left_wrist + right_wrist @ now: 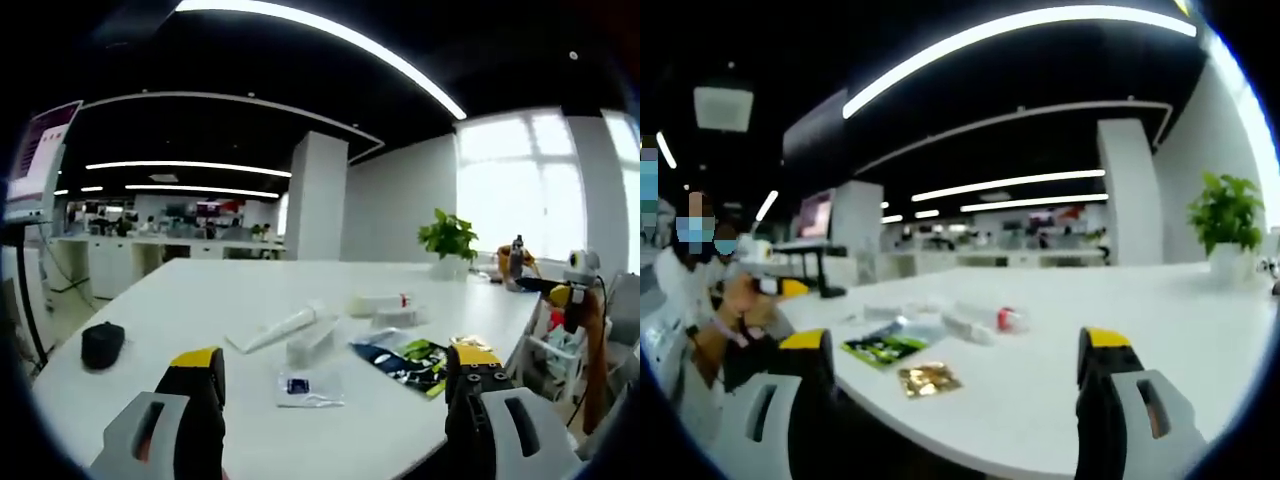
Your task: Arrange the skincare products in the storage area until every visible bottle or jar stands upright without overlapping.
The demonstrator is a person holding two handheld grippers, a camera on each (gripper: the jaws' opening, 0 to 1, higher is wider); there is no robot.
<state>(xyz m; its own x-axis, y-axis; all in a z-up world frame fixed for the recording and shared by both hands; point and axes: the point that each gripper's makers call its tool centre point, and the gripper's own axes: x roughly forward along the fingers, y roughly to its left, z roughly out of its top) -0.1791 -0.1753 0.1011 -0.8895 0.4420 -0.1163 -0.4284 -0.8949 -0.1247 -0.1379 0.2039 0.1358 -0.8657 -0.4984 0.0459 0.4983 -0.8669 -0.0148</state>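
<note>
In the left gripper view the skincare items lie flat on the white table: a white tube, a white box, a white bottle with a red cap, a small clear sachet and a dark packet with green print. My left gripper hovers low over the near edge, open and holding nothing. In the right gripper view the red-capped bottle, the green packet and a gold sachet lie ahead of my right gripper, which is also open.
A black object sits at the table's left. A potted plant stands at the far corner, also seen as the plant. A person at the left edge holds a yellow-tipped tool. A toy figure stands beyond the right edge.
</note>
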